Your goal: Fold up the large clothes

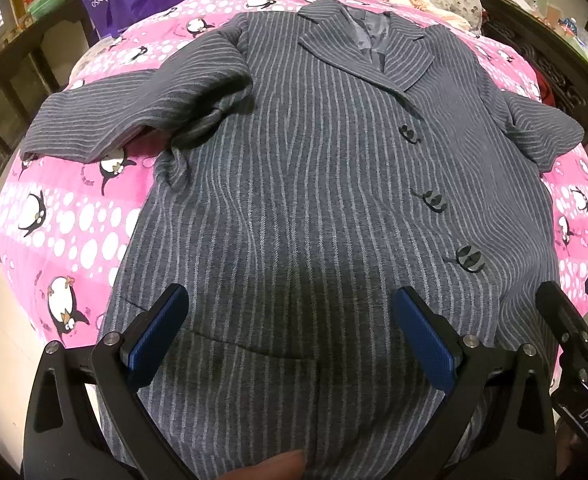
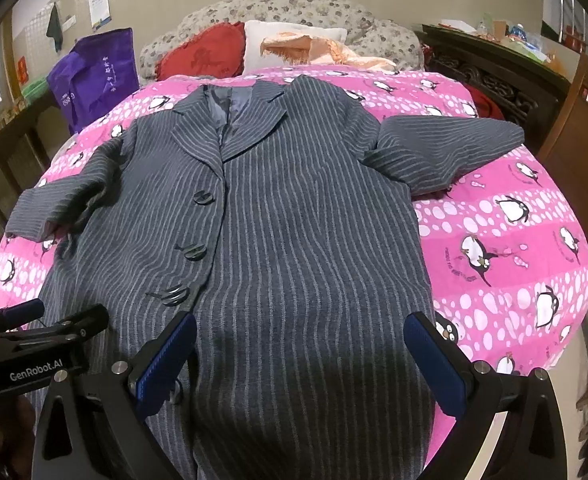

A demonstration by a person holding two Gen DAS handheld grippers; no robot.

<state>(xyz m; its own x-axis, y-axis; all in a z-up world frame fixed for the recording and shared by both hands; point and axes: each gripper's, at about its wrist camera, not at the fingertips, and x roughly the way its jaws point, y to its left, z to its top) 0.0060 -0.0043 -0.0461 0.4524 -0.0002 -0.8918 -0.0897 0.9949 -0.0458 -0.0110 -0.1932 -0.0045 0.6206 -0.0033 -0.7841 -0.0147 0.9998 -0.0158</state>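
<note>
A long grey pinstriped coat [image 1: 294, 184] lies face up and buttoned on a pink penguin-print bedspread [image 1: 66, 224], collar at the far end. Its sleeves spread out to both sides, and the left sleeve [image 1: 134, 112] is bunched at the shoulder. My left gripper [image 1: 290, 328] hovers open over the coat's lower left front, nothing between its blue pads. In the right wrist view the same coat [image 2: 294, 220] fills the bed and my right gripper [image 2: 300, 354] stands open above the lower right front. The right sleeve [image 2: 446, 148] lies out on the bedspread [image 2: 506, 248].
Pillows [image 2: 290, 46] and a red cushion [image 2: 202, 56] sit by the headboard, with a purple bag [image 2: 94, 76] at the bed's far left. A dark carved cabinet [image 2: 494, 76] stands along the right. The other gripper [image 2: 34, 340] shows at the lower left of the right wrist view.
</note>
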